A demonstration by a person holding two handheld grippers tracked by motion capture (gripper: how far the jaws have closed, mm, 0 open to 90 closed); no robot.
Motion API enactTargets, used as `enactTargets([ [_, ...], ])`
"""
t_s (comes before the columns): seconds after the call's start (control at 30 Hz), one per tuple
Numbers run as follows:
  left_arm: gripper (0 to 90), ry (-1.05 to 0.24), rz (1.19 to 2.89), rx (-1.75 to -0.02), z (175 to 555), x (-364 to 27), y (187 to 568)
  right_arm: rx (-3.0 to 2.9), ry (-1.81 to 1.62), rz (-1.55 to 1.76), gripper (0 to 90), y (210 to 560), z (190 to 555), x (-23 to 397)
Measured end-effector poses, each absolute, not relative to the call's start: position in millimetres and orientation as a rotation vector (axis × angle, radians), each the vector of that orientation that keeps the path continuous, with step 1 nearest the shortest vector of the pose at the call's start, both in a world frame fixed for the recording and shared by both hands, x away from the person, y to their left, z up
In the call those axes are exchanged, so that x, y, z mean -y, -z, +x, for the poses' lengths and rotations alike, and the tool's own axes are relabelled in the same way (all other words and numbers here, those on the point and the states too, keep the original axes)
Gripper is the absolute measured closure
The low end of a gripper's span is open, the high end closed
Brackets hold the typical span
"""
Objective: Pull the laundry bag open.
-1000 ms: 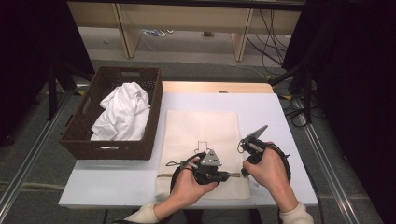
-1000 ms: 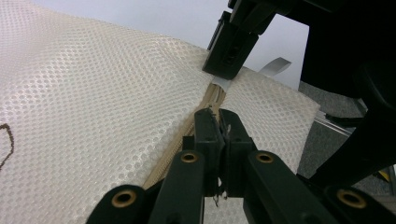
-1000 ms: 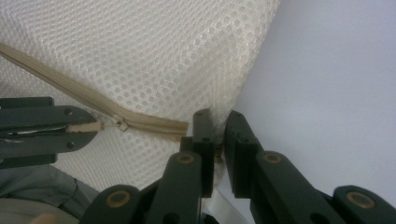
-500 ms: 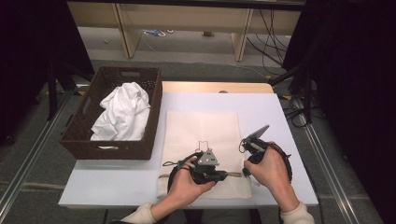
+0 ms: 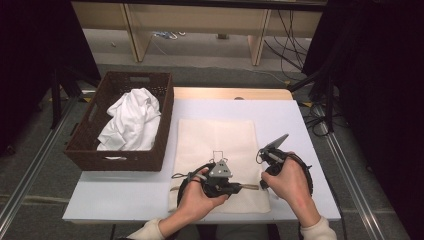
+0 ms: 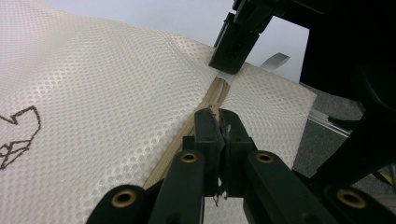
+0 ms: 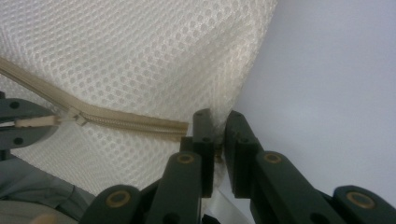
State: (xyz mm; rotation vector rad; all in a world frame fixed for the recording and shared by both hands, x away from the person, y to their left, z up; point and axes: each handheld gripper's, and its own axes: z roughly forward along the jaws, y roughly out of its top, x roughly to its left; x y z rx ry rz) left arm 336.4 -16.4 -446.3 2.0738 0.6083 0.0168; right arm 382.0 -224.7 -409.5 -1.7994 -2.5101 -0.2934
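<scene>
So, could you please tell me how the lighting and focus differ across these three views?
High view: table brightly lit, surroundings near black, mesh bag evenly lit. Left gripper view: mesh sharp mid-frame, the other gripper dark against the bright table. Right gripper view: zipper crisp, nearest jaw parts soft.

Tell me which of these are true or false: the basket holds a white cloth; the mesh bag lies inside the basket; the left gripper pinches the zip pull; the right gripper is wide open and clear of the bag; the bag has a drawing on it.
1. The basket holds a white cloth. True.
2. The mesh bag lies inside the basket. False: it lies flat on the table, beside the basket.
3. The left gripper pinches the zip pull. True.
4. The right gripper is wide open and clear of the bag. False: its jaws are closed on the bag's edge by the zip's end.
5. The bag has a drawing on it. True: a dark outline.
</scene>
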Motion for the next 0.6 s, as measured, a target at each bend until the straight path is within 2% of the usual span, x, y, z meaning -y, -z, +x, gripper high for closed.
enactTargets([
  [0.6, 87.0, -0.043, 2.086, -0.612, 335.3, 8.9, 442.6, 2.470, 0.261, -1.825, 84.4, 408.8, 381.9, 224.0],
])
